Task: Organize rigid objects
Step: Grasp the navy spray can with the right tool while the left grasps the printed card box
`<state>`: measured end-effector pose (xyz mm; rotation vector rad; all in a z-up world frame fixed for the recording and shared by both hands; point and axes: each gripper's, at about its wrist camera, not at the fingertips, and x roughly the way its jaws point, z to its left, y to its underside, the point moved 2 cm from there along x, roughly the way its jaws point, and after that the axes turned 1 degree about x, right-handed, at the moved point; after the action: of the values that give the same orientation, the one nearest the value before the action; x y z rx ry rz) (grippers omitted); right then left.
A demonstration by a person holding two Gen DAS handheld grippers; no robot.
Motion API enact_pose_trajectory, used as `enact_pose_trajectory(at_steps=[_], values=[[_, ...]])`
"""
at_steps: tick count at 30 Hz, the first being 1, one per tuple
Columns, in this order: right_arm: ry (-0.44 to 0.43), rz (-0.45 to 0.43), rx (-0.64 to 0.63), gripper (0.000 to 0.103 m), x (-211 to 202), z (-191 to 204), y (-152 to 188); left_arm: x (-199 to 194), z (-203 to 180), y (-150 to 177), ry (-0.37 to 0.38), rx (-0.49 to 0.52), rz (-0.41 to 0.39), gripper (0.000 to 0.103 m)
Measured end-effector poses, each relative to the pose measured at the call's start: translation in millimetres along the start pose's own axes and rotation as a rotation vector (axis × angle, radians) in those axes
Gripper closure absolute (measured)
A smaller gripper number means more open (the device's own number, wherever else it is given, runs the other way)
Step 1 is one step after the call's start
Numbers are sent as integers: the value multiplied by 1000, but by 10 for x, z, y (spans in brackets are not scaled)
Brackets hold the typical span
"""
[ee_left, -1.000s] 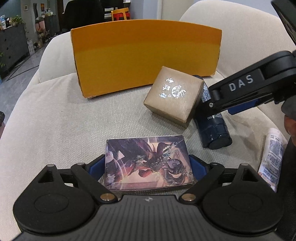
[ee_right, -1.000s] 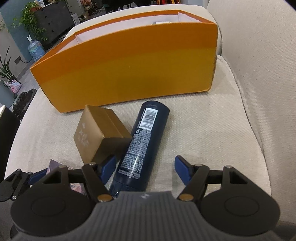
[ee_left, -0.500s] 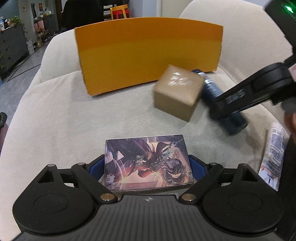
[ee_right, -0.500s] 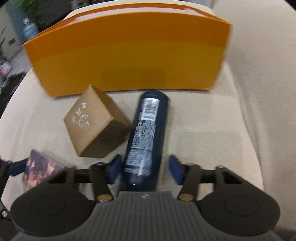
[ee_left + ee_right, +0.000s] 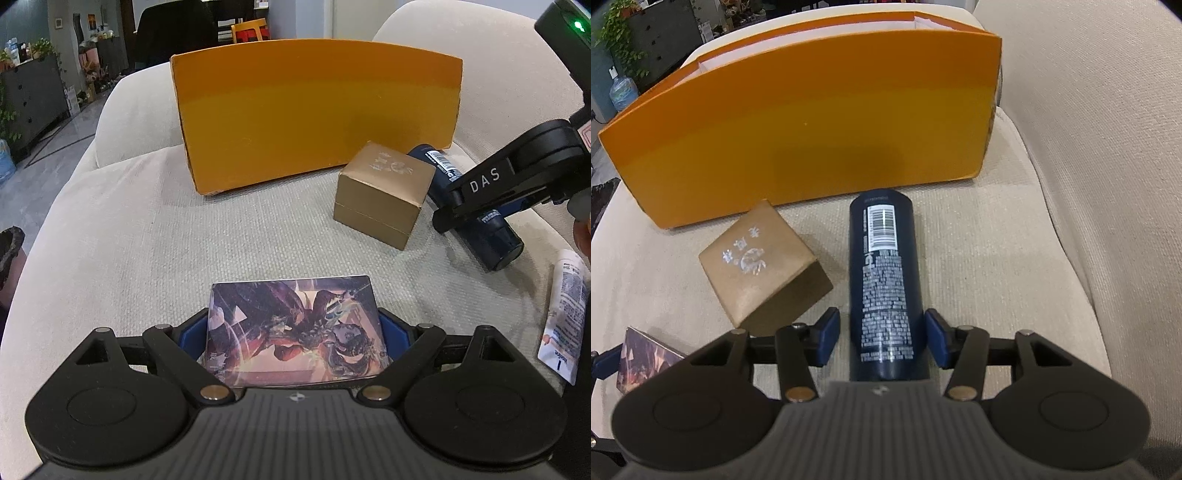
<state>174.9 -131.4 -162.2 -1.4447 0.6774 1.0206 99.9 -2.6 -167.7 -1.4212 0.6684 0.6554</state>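
**A:** Blue pads on your left gripper sit tight against both sides of the card box, so that claw is clenched on it. From the left wrist, the box lies flat between the fingers, low over the sofa, well short of the orange bin.

**B:** And how should you carry it?

**A:** Keep it level, raise it above the bin's front wall, and release only once it is over the opening. I'd judge the glossy faces could slip if you tilt.

**B:** What else shows there?

**A:** The gold box stands just beside the blue can, with a white tube at the right edge.

**A:** From the right wrist, your right gripper straddles the can, which lies pointing toward the bin. The left pad stands a little off the can; the right pad is at or nearly at its side. So that claw is part open, not yet squeezing.

**B:** So what's the advice?

**A:** Centre the can, then close squarely across it; a round body may roll. The gold box is close on the left, so mind that finger.
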Motion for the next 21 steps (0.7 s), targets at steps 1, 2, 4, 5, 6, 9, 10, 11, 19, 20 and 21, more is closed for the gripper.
enact_pose_trajectory(at_steps=[1, 2, 4, 5, 6, 9, 10, 11, 19, 20, 21], values=[[3, -1, -5, 51, 4, 5, -1, 0, -4, 4, 0, 2, -3, 0], [6, 0, -12, 51, 17, 12, -8, -6, -2, 13, 1, 3, -7, 0], [15, -1, -28, 50, 20, 41, -16, -13, 3, 13, 8, 4, -9, 0], [17, -2, -33, 50, 21, 51, -16, -17, 9, 11, 11, 3, -8, 0], [18, -2, -37, 51, 17, 65, -14, -25, 16, 11, 13, 2, -6, 0], [16, -3, -36, 53, -8, 78, -11, -36, 26, 1, 15, -1, 0, 0], [14, -3, -34, 53, 1, 81, -11, -44, 33, -1, 17, -3, 2, 0], [13, -4, -32, 57, 0, 80, -12, -52, 44, -5, 18, -6, 3, 0], [-24, -17, 47, 61, -51, -68, -23, -155, 168, -56, 10, -30, -20, 0], [-26, -22, 53, 61, -70, -79, -22, -170, 186, -68, 10, -34, -24, 0], [-28, -28, 59, 61, -93, -91, -19, -186, 202, -80, 10, -37, -28, 0]])
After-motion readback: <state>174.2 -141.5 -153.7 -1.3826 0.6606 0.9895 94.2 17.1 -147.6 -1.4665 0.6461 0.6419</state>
